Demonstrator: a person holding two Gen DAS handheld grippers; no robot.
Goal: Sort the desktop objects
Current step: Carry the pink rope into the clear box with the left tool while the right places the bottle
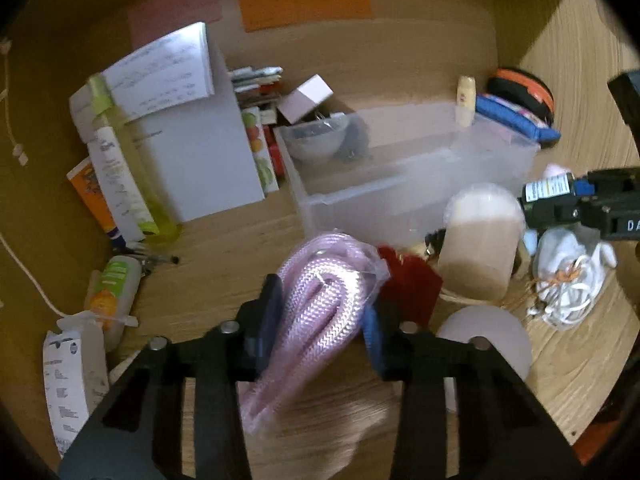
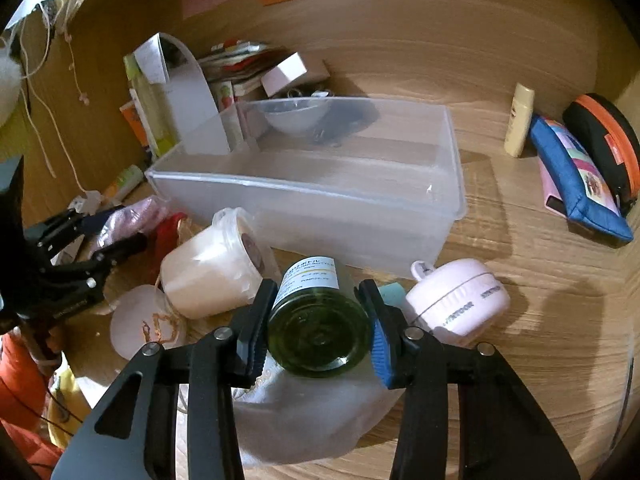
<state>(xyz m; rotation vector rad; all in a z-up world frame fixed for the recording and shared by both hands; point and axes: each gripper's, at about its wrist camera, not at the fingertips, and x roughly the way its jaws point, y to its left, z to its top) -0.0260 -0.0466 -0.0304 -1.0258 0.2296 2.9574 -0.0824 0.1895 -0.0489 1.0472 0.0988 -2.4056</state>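
Note:
In the left wrist view my left gripper [image 1: 322, 312] is shut on a coil of pink braided cord in a clear bag [image 1: 316, 272], held just above the wooden desk. In the right wrist view my right gripper [image 2: 318, 292] is shut on a dark green glass bottle [image 2: 320, 320] with a white label, its base facing the camera. A clear plastic bin [image 2: 304, 200] stands right behind both, with nothing in it. The left gripper [image 2: 108, 236] with the pink bag also shows at the left edge of the right wrist view.
A white jar [image 2: 208, 272] lies on its side beside the bottle, a pink round device [image 2: 460, 300] to its right, a white cloth bag [image 2: 312, 420] beneath. A blue pouch [image 2: 576, 184], black-orange case [image 2: 608, 144] and cream bottle [image 2: 520, 120] sit far right. Papers [image 1: 192, 140] and tubes crowd the left.

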